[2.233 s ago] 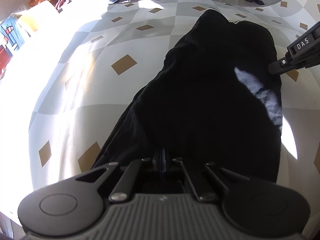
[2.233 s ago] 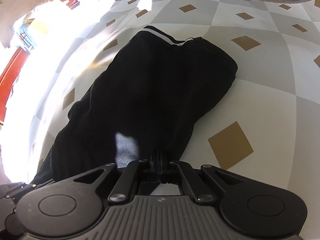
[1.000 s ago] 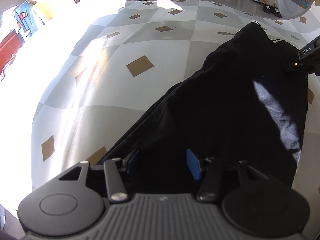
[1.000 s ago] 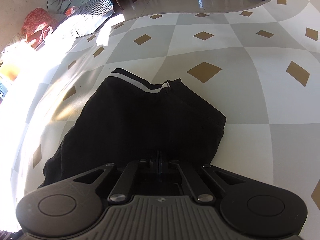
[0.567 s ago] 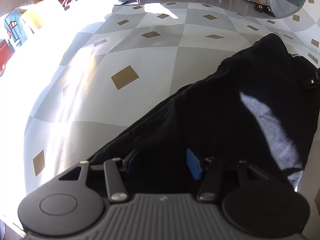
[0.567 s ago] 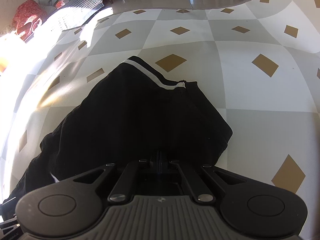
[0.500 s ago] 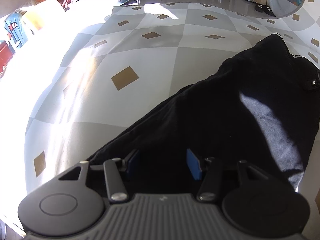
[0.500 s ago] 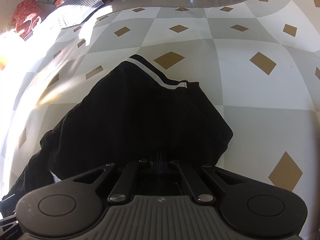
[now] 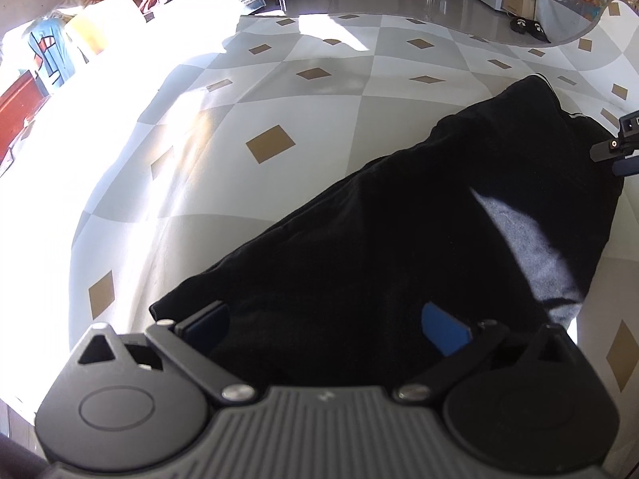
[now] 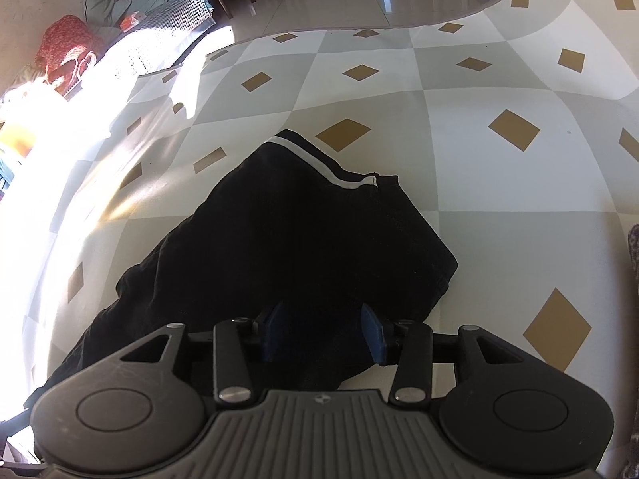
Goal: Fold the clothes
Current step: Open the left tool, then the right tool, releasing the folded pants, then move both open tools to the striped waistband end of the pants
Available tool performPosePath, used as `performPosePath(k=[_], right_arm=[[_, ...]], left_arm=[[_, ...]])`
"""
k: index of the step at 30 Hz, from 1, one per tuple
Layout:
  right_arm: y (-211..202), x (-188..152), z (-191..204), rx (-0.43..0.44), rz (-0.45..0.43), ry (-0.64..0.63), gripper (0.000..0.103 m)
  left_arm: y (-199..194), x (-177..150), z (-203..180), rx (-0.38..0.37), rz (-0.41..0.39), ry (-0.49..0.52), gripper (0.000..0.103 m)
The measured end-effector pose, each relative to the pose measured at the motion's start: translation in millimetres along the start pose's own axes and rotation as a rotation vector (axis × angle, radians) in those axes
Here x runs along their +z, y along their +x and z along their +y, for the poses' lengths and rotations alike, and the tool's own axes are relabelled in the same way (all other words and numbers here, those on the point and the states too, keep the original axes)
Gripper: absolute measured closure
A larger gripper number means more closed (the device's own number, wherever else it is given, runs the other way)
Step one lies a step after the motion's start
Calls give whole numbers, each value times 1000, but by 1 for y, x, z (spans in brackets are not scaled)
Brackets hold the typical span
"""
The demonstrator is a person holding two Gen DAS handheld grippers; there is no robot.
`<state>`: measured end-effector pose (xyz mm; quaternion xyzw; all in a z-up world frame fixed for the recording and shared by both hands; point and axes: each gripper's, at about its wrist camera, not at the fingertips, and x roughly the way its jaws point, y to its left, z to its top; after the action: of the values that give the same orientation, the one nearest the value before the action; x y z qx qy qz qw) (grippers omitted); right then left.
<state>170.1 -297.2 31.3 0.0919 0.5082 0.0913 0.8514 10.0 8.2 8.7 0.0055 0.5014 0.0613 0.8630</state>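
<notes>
We've got both grippers, left [image 9: 323, 325] & right [image 10: 322, 331], fingers spread wide over the black trousers [image 10: 287, 239] on the checked cloth [image 10: 499, 183].

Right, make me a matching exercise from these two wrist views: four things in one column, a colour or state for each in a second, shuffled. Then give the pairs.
Things
1. black garment
2. stripe on the garment's edge
3. left gripper
4. diamonds on the table cover

Colour or state
A. tan
B. open, fingers spread wide over the cloth
C. white
D. lying flat on the checked table cover

Pairs: 1-D, 2-C, 3-B, 4-A

The right gripper is open too, its blue pads apart above the garment's near edge.
</notes>
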Motion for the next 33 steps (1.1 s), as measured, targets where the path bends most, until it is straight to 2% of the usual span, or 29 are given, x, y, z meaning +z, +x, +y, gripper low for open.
performPosePath(k=[6, 12, 18, 21, 28, 33], right_arm=[[-4, -5, -7, -5, 13, 32, 58], [-3, -13, -3, -4, 49, 1, 56], [-6, -17, 5, 18, 25, -25, 55], [-6, -16, 14, 49, 10, -42, 55], [3, -18, 43, 94, 19, -148, 55], [17, -24, 54, 75, 64, -220, 55]], left_arm=[[-15, -22, -3, 4, 26, 10, 0], [-8, -35, -2, 24, 78, 4, 0], [-4, -39, 8, -21, 90, -63, 0], [-4, -40, 10, -26, 84, -64, 0], [-3, -40, 10, -28, 81, -62, 0], [-2, -40, 11, -33, 78, -56, 0]])
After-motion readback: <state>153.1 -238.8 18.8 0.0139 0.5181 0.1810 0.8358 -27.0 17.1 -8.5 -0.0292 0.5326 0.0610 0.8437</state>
